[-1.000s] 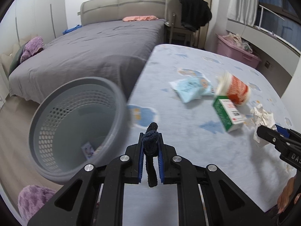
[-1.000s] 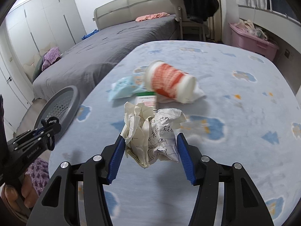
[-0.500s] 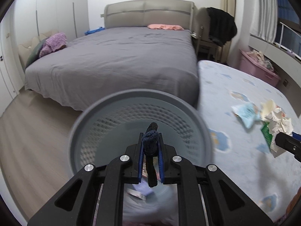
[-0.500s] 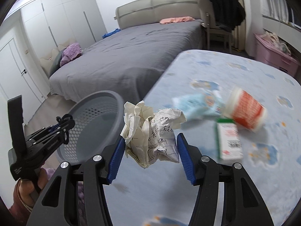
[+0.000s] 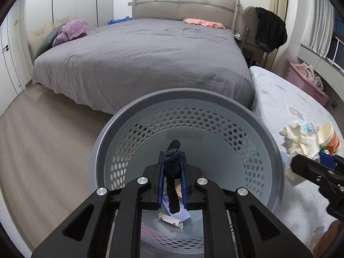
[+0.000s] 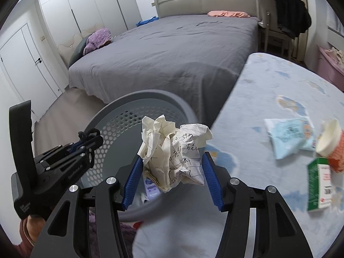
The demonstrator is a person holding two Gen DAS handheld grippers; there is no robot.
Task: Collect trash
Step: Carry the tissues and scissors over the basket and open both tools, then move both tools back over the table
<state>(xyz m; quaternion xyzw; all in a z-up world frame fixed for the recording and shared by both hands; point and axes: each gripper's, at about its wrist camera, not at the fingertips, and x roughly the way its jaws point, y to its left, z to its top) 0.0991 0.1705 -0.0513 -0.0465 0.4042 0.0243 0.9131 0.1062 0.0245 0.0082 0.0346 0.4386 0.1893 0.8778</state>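
My left gripper (image 5: 172, 161) is shut on a dark blue sock (image 5: 172, 165) and holds it over the open grey perforated trash basket (image 5: 215, 105). My right gripper (image 6: 172, 161) is shut on a crumpled ball of written paper (image 6: 176, 148) at the basket's (image 6: 120, 116) right rim. The paper ball (image 5: 298, 137) and right gripper (image 5: 314, 167) also show at the right of the left wrist view. The left gripper (image 6: 90, 137) shows at the left of the right wrist view. A few wrappers (image 5: 172, 217) lie in the basket's bottom.
On the light blue table (image 6: 268, 90) lie a blue packet (image 6: 288, 137), a red-and-white paper cup (image 6: 333, 146) and a green-and-white carton (image 6: 320, 185). A grey bed (image 5: 139, 53) stands behind the basket. A chair with a black garment (image 5: 268, 32) and a pink bin (image 5: 305, 79) are at the far right.
Both grippers swung left from the table to the basket. The sock now hangs over the basket's middle, and the paper ball has come to its rim.
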